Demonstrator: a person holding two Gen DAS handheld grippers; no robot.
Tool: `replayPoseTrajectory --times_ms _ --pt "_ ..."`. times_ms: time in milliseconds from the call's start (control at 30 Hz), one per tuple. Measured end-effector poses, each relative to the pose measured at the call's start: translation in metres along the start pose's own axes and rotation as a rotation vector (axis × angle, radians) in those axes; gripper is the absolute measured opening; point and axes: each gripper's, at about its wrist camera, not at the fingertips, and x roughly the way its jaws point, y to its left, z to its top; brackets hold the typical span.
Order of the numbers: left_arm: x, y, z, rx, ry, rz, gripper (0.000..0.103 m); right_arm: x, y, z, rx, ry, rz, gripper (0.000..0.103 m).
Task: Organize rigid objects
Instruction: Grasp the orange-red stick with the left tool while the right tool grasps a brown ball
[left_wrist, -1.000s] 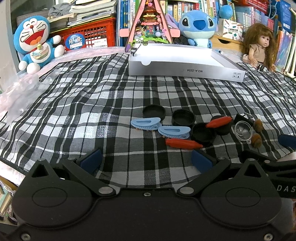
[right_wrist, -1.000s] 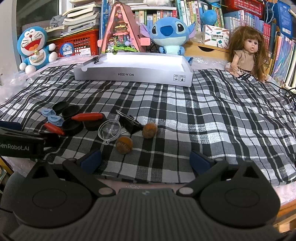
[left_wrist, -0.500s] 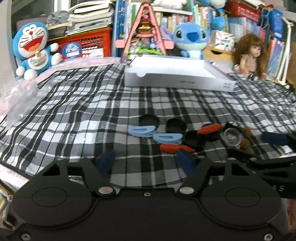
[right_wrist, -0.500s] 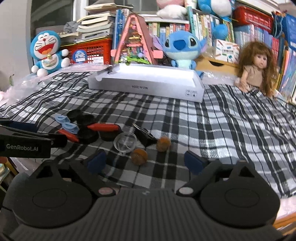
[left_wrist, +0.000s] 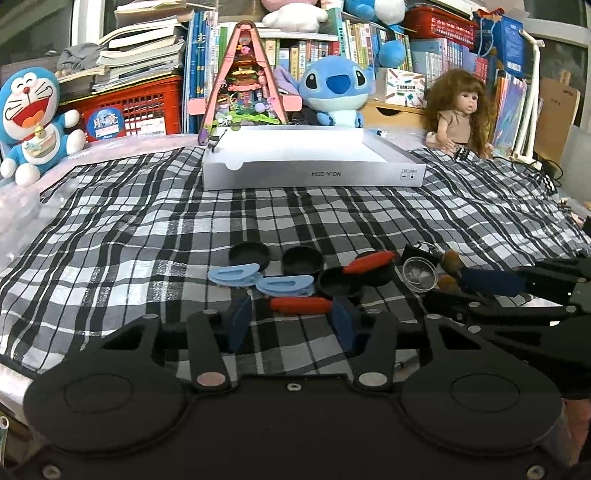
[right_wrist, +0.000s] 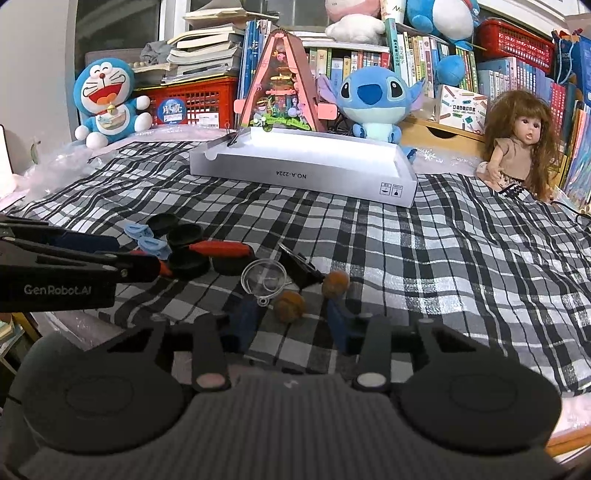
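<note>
On the checked cloth lie several black caps (left_wrist: 302, 259), two light blue clips (left_wrist: 286, 286), two red sticks, a clear little cup (left_wrist: 419, 274), a black binder clip (right_wrist: 299, 267) and two brown balls. My left gripper (left_wrist: 293, 315) is closing, and the nearer red stick (left_wrist: 300, 305) lies between its blue pads, which do not squeeze it. My right gripper (right_wrist: 291, 319) is closing too. The nearer brown ball (right_wrist: 289, 305) sits between its pads with a gap on each side. The other ball (right_wrist: 335, 283) lies just beyond it.
A shallow white box (left_wrist: 314, 162) stands open at the back of the cloth. Behind it are plush toys, a doll (left_wrist: 460, 110), a red crate (left_wrist: 136, 107) and shelves of books. The table's edge runs just below both grippers.
Both grippers' jaws have narrowed from wide open. The left pads now flank the near red stick, and the right pads flank the near brown ball. Both views have tilted slightly upward.
</note>
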Motion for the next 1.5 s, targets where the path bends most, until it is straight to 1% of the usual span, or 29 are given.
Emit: replayPoseTrajectory --times_ms 67,167,200,233,267,300,400,533,600,633,667,700,733,833,900,1100,1367,1433,1500 --pt "0.004 -0.002 -0.001 0.003 0.006 -0.001 0.046 0.001 0.000 0.000 -0.004 -0.001 0.002 0.046" --pt "0.008 -0.003 -0.003 0.004 0.009 -0.005 0.045 0.003 0.002 0.001 -0.007 0.001 0.005 0.040" --pt "0.009 -0.003 -0.003 0.009 0.005 -0.006 0.040 0.003 0.003 0.001 -0.010 -0.002 0.007 0.037" --pt "0.009 -0.004 -0.003 0.015 0.002 -0.005 0.035 0.003 0.004 0.000 -0.016 -0.002 0.007 0.030" --pt "0.008 -0.004 -0.002 0.016 0.000 -0.002 0.017 0.003 0.005 0.000 -0.021 0.000 0.003 0.027" --pt "0.008 -0.004 -0.002 0.013 -0.001 -0.003 0.009 0.002 0.005 0.000 -0.023 -0.001 -0.002 0.023" --pt "0.006 0.000 0.000 -0.011 0.005 -0.019 0.007 0.000 0.004 0.002 -0.010 0.002 0.011 0.022" --pt "0.002 0.002 0.003 -0.005 -0.010 -0.013 0.008 -0.005 0.001 0.006 -0.007 -0.009 0.013 0.022" --pt "0.002 0.002 0.004 -0.019 -0.008 -0.019 0.014 -0.005 -0.001 0.008 -0.004 -0.011 0.013 0.022" --pt "0.003 0.003 0.004 -0.030 -0.003 -0.021 0.016 -0.005 -0.001 0.008 0.000 -0.012 0.012 0.022" --pt "0.004 0.002 0.004 -0.037 0.000 -0.025 0.022 -0.005 -0.002 0.009 0.005 -0.011 0.010 0.022" --pt "0.005 0.002 0.004 -0.046 0.004 -0.031 0.030 -0.005 -0.003 0.009 0.009 -0.011 0.007 0.022" --pt "0.005 0.001 0.004 -0.049 0.005 -0.032 0.033 -0.004 -0.003 0.009 0.013 -0.009 0.006 0.022" --pt "0.008 -0.002 0.004 -0.032 0.003 -0.024 0.034 -0.003 -0.005 0.008 0.026 -0.002 0.005 0.022" --pt "0.010 0.000 0.004 -0.024 0.002 0.009 0.034 -0.003 -0.006 0.007 0.026 -0.001 0.001 0.022" --pt "0.016 0.020 0.008 -0.052 0.011 0.077 0.034 -0.002 -0.009 0.007 0.035 -0.001 -0.008 0.022" --pt "0.017 0.035 0.011 -0.060 0.003 0.144 0.035 -0.002 -0.009 0.007 0.044 0.000 -0.010 0.022" --pt "0.015 0.037 0.011 -0.068 0.000 0.148 0.035 -0.002 -0.009 0.007 0.046 0.000 -0.012 0.022" --pt "0.008 0.035 0.011 -0.071 -0.010 0.136 0.035 -0.002 -0.010 0.007 0.052 -0.003 -0.014 0.022"
